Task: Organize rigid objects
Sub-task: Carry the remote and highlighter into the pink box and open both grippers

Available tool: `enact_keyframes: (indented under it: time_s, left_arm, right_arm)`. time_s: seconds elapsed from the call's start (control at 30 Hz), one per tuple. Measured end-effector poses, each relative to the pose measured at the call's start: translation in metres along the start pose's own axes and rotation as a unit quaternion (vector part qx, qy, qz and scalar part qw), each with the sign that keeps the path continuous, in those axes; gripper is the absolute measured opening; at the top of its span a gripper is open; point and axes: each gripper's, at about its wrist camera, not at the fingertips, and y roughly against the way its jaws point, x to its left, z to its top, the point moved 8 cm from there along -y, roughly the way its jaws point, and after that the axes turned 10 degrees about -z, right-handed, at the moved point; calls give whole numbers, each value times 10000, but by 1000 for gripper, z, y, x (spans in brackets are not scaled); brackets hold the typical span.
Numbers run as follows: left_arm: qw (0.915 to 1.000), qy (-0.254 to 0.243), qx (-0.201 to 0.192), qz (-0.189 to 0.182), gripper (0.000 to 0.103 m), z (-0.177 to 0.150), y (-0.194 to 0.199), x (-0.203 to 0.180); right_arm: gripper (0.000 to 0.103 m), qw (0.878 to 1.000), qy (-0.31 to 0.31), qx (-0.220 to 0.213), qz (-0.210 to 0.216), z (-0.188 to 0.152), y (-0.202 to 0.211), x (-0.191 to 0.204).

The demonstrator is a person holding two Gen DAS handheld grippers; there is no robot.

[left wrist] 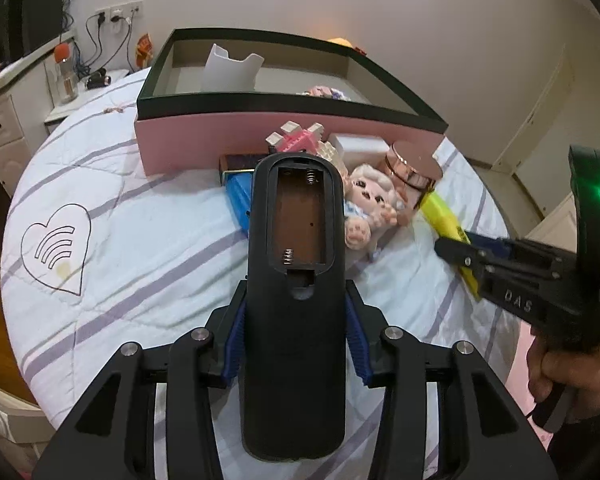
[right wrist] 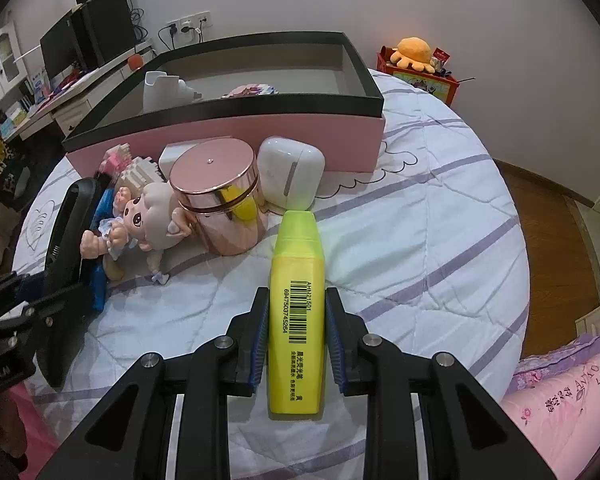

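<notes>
left gripper (left wrist: 295, 332) jaws pinch a black remote (left wrist: 296, 280); right gripper (right wrist: 296, 336) jaws pinch a yellow highlighter (right wrist: 297, 300), both above the bed (right wrist: 420, 240), near the pink box (right wrist: 260, 128).

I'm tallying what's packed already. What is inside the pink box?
Inside the pink box stand a white holder and a pink-and-white block piece. The near wall hides the floor and anything lower.

A home bedroom: a quilted striped bed (right wrist: 420, 240) lies under the tool, with a desk (right wrist: 80, 96) and monitor (right wrist: 60, 52) beyond it to the left, and wall sockets (right wrist: 188, 24).
</notes>
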Motion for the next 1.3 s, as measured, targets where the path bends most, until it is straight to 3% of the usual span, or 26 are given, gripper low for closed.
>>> enact_keyframes:
  time_s: [0.4,0.73,1.07,1.3]
  left_arm:
    - [9985,23,-441,316,44,7,43,2]
    - [9957,67,-542,750,44,32,62,4]
    - [9914,-171,-840,985,44,111,63,10]
    - [9916,-227,-697,1067,44,173,21,25]
  right_arm:
    - [26,9992,-244,-20,329,3,13,-6]
    - [26,9975,-208,-398,553,32,45,-3]
    - [26,9938,19,-908,636,116,56,8]
    - [26,9941,118,-737,784,181,12,21]
